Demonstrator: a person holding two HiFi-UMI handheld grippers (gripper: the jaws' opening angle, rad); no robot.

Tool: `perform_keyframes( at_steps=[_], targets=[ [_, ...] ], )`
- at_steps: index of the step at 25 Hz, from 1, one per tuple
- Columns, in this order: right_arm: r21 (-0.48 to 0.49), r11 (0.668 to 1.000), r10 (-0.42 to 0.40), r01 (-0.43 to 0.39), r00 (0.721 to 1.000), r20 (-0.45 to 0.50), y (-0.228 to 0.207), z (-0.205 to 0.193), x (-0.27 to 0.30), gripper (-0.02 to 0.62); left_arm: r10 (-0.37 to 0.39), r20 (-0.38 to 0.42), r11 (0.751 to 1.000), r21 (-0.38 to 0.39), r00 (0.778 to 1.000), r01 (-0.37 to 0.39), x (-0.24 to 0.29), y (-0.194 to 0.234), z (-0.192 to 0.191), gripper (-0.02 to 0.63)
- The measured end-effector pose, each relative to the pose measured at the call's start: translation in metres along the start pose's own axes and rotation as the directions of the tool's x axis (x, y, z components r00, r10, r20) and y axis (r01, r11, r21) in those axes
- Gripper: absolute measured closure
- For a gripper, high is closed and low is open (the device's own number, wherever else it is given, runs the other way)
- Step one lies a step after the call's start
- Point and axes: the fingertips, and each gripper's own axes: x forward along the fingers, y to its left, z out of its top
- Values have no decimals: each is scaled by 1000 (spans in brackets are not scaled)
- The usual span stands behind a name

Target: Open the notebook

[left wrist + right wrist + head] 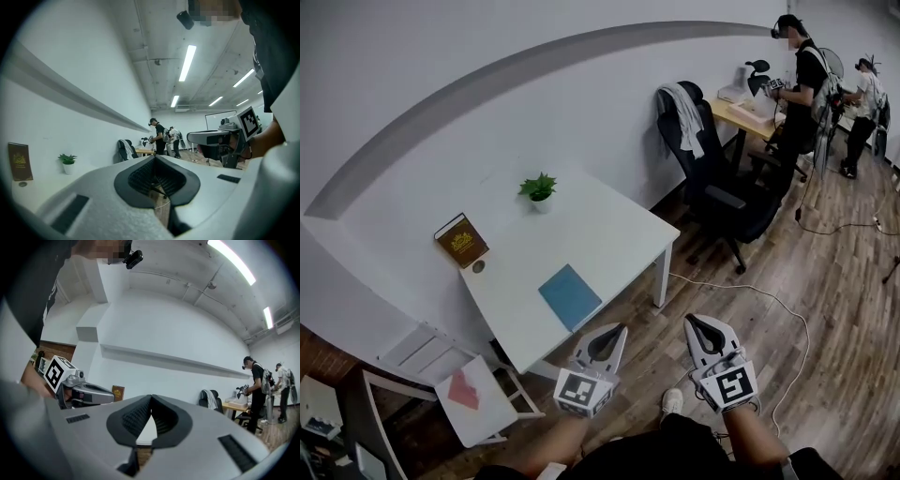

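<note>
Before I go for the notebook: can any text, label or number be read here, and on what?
Nothing is readable.
Brown book: gold print on the cover, too small to read.
Blue notebook: no print visible on its cover.
Marker cubes: black-and-white square patterns, no words.

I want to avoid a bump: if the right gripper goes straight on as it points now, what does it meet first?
Probably the white table, at its near end; nothing stands between. The height is unclear, so it may pass just over the top.
</note>
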Motion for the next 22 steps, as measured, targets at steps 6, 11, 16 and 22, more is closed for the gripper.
perform_keyframes(
  at_steps=[6, 11, 16, 22],
  targets=[
    [22, 998, 64, -63, 998, -30, -52, -21, 32, 592, 80, -39, 996, -33, 996, -82, 48, 17, -11, 600],
    [52, 992, 121, -119, 991, -50, -77, -38, 54, 592, 145, -67, 987, -59, 987, -149, 73, 31, -23, 601],
    [45, 981, 193, -190, 980, -51, -87, -50, 78, 592, 224, -85, 970, -71, 971, -231, 81, 48, -33, 600],
    [42, 964, 266, -263, 963, -55, -76, -57, 110, 592, 306, -110, 945, -82, 945, -316, 69, 76, -44, 600]
  ],
)
